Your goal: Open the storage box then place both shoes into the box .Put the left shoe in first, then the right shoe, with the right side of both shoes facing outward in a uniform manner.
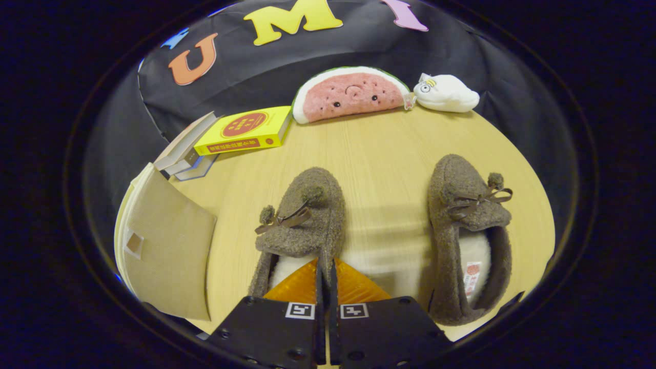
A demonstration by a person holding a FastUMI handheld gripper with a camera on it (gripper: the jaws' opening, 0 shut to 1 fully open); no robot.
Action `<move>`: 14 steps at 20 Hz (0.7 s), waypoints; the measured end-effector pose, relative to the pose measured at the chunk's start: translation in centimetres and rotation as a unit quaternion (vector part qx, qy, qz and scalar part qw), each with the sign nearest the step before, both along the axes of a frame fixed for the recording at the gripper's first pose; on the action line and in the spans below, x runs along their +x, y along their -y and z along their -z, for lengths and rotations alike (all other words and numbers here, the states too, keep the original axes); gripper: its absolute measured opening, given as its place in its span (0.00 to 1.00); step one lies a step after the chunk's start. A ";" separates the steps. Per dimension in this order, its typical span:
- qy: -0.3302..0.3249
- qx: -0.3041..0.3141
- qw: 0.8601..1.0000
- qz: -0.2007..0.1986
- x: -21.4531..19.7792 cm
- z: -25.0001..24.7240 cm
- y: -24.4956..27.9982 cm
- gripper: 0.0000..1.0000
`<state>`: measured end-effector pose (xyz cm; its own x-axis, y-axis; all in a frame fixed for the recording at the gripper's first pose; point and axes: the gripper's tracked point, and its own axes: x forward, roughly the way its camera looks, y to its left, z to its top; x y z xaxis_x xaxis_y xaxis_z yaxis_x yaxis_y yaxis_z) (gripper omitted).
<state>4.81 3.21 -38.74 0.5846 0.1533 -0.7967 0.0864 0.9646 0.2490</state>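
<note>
Gripper view puts the left shoe [302, 220] just ahead of my claw [326, 279], its heel end touching or almost touching the fingertips, toe pointing away toward the books. My claw's fingers are pressed together with only a thin slit between them; they appear to nip the shoe's inner rim at the heel, though I cannot tell for sure that both press on it. The right shoe [469, 236] lies well apart to the right, parallel to its mate, also on the tabletop [389, 154]. The box [166, 246] sits off to the left, a beige flap tilted toward me; whether it counts as opened I cannot say from this angle. I judge the task to be early: neither shoe is in the box, and both placements remain. Beyond lie stacked books [241, 133], a watermelon plush [351, 95] and a white plush [446, 93].
</note>
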 end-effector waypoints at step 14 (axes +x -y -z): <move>0.028 0.116 0.988 0.095 -3.2 -15.3 -5.9 0.00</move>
<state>1.65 9.10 -23.48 0.6625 0.2108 -0.7188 0.2414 0.8483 0.4712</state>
